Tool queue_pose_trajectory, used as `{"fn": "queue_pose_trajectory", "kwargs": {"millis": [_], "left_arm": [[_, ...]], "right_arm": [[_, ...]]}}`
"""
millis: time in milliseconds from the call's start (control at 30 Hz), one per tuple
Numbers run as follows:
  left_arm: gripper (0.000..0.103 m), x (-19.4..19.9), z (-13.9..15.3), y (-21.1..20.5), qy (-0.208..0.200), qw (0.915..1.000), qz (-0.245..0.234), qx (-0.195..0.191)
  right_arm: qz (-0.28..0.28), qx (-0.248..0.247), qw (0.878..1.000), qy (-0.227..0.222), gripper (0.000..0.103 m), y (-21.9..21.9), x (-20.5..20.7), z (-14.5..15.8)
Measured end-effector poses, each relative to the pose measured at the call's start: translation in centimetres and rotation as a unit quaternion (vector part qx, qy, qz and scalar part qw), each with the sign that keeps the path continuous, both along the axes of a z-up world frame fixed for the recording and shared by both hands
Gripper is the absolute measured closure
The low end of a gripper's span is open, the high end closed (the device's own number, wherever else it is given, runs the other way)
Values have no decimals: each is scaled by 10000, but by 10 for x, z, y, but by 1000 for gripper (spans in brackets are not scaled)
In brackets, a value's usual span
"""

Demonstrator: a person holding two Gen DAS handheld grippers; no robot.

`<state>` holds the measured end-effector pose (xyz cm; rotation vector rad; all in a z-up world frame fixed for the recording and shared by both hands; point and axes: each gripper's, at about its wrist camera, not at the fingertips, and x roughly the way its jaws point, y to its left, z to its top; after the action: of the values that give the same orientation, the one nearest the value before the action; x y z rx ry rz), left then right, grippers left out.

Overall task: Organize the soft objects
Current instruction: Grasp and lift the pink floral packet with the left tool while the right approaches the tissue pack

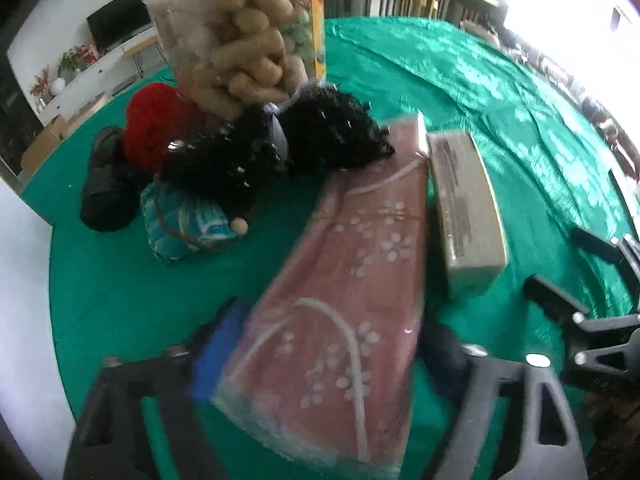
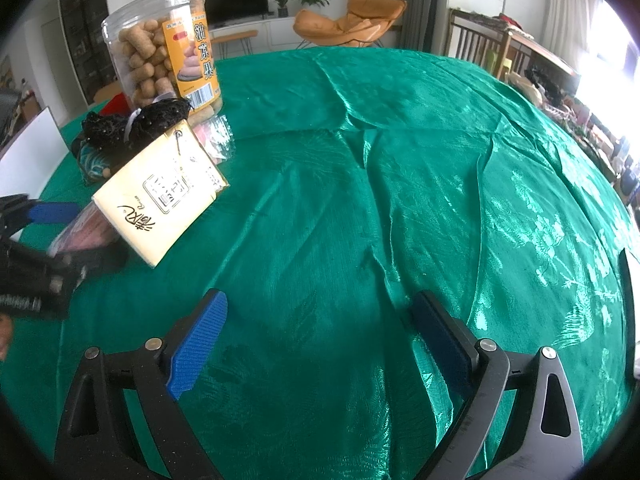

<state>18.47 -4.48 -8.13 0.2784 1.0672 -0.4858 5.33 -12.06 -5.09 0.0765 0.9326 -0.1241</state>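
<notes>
My left gripper (image 1: 324, 344) is shut on a pink flowered cloth pack in clear wrap (image 1: 340, 288), held just above the green tablecloth (image 1: 120, 288). A cream tissue pack (image 1: 466, 204) lies beside it on the right and also shows in the right wrist view (image 2: 160, 196). Behind them sit a black frilly bundle (image 1: 288, 140), a red pompom (image 1: 156, 120), a dark roll (image 1: 104, 184) and a teal pouch (image 1: 184, 220). My right gripper (image 2: 320, 344) is open and empty over bare cloth (image 2: 400, 160). The left gripper (image 2: 40, 240) shows at that view's left edge.
A clear jar of tan snacks (image 1: 240, 32) stands behind the soft things, also in the right wrist view (image 2: 168, 64). The right gripper's fingers (image 1: 560, 300) show at the right of the left wrist view. The round table's edge runs along the left.
</notes>
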Motion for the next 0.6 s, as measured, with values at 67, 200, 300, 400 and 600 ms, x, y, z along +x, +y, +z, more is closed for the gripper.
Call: {"fn": "queue_pose_trajectory", "kwargs": {"millis": [67, 200, 300, 400, 600], "left_arm": [[69, -8, 6, 6, -86, 9999, 112, -50], [72, -51, 14, 32, -123, 9978, 551, -357], [72, -91, 12, 53, -174, 9943, 1011, -288], [72, -116, 11, 77, -150, 9885, 1472, -302], [16, -126, 4, 90, -116, 9889, 1408, -461]], "right_arm": [[0, -4, 10000, 0, 7, 0, 0, 0], [0, -2, 10000, 0, 7, 0, 0, 0], [0, -4, 10000, 1, 7, 0, 0, 0], [-1, -4, 10000, 1, 7, 0, 0, 0], [-1, -5, 10000, 1, 7, 1, 0, 0]]}}
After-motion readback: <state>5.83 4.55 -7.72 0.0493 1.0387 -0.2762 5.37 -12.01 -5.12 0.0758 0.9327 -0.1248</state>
